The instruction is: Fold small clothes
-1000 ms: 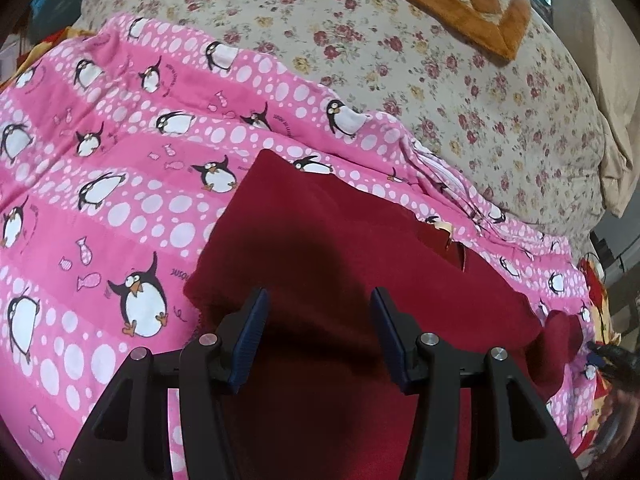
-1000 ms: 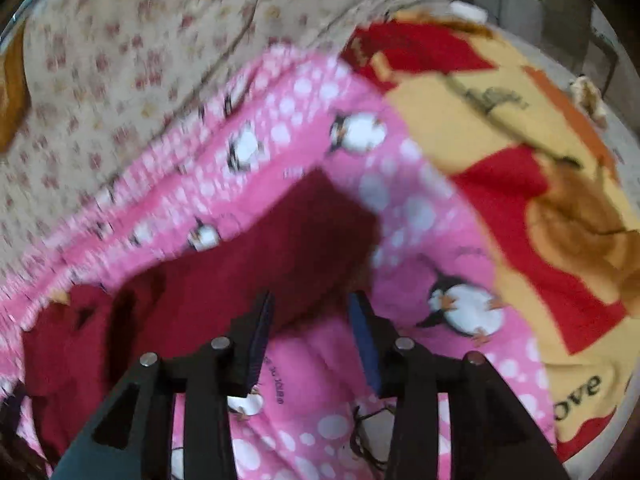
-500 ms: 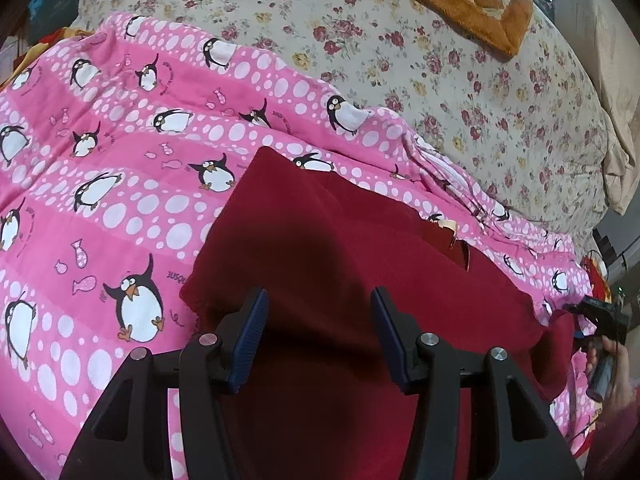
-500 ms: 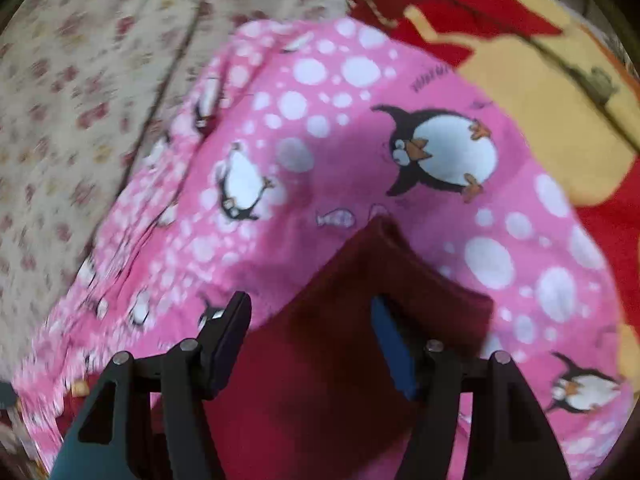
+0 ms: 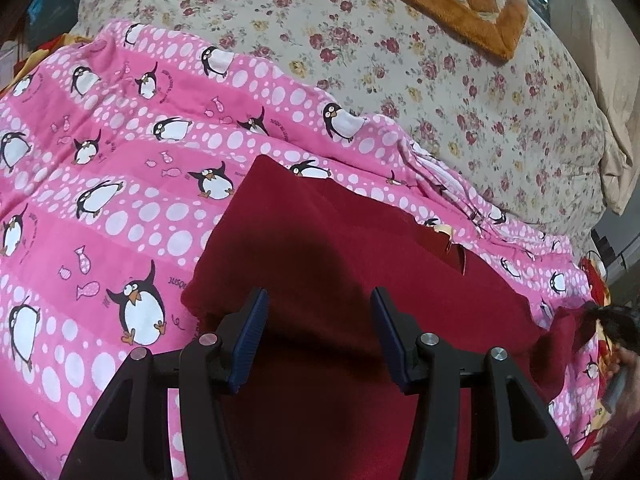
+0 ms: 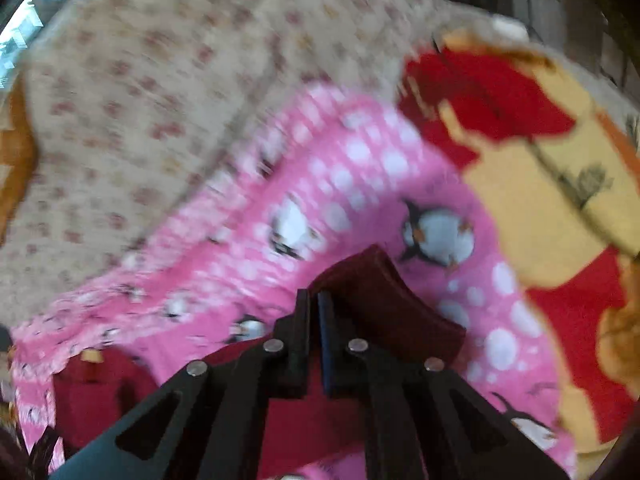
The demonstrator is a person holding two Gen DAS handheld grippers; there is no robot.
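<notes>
Since half a second ago my right claw (image 6: 314, 312) has shut on the red garment's (image 5: 340, 280) corner, lower centre on the pink penguin blanket (image 5: 120, 184); left claw (image 5: 316, 336) hovers wide open, empty; I'd lift slowly, keeping edges aligned.

Left gripper (image 5: 318, 334): jaws spread wide, blue pads (image 5: 250, 340) facing each other, poised over near part of dark red garment (image 5: 340, 248), gripping nothing. Right gripper (image 6: 314, 312): jaws nearly together, pinching raised folded corner of garment; view motion-blurred. Person's hand (image 5: 624, 364) just past garment's right end, blurred.
</notes>
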